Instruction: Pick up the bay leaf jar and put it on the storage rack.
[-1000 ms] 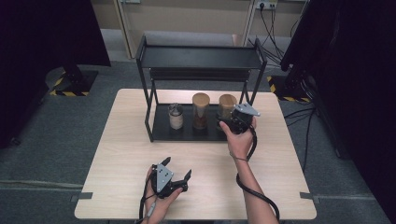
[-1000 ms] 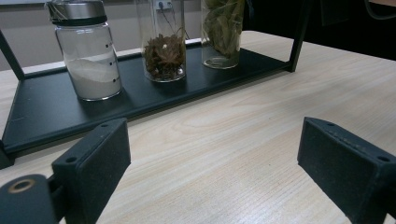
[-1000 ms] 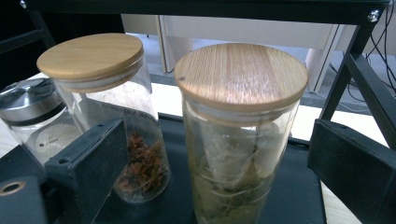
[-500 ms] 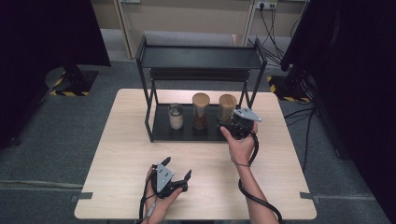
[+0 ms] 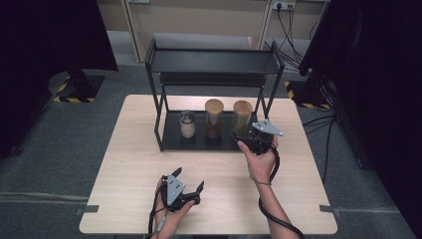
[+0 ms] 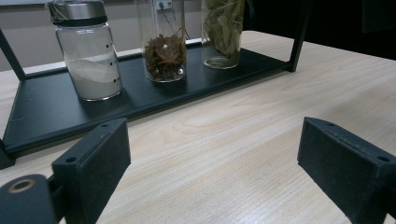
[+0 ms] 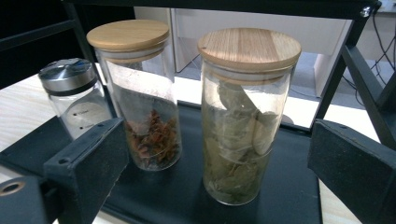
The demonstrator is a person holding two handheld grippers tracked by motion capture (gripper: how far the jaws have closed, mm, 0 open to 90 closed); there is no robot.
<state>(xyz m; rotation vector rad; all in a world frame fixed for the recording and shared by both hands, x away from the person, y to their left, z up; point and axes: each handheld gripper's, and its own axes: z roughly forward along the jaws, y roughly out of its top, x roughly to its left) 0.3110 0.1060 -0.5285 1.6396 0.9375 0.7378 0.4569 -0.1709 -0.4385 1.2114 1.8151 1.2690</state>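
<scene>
The right claw [image 7: 219,163] is open, its jaws spread to either side of the leaf jar [image 7: 245,116], which stands dead ahead on the rack's bottom shelf [image 7: 289,186], untouched. Glass with a loose-looking wooden lid [image 7: 250,46]: stiff, smooth, breakable, probably light with dry leaves inside. Best grip is mid-body, below the lid, squarely across. The star-anise jar [image 7: 140,93] stands just left of it, so clearance is tight. The left claw [image 5: 188,185] rests open, well back from the rack. Against 1 second ago, the right claw sits slightly lower and nearer the jar.
</scene>
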